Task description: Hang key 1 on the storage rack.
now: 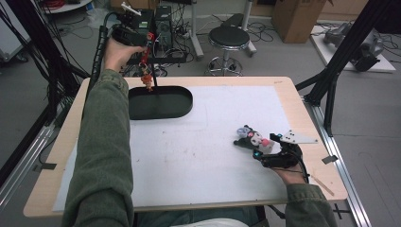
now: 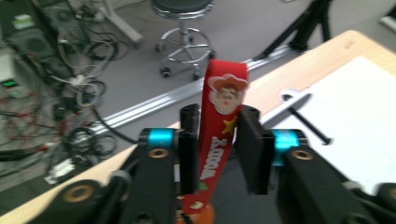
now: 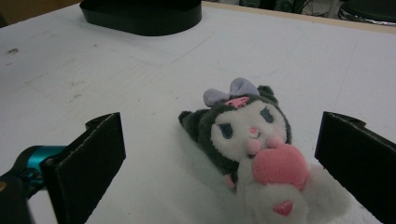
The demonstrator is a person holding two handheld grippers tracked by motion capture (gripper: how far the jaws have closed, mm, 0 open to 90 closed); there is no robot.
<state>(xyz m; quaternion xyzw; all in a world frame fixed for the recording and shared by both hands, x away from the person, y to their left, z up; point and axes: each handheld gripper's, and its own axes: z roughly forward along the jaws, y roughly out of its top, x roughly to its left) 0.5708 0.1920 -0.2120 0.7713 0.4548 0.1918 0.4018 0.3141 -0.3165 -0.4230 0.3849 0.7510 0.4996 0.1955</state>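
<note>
Two things remained outside the black tray [image 1: 182, 107]: the red strap [image 2: 219, 140] hung loosely between the barely parted left gripper [image 2: 219, 149], the plush toy [image 3: 252, 144] lay between the wide-open right gripper [image 3: 224, 168].

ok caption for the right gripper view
Open right tongs straddle a plush toy lying on the white mat, black tray behind.

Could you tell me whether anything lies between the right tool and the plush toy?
Nothing visible does. The right tool has its jaws wide open on either side of the plush toy, which lies on the white mat, with bare mat in the gaps.
</note>
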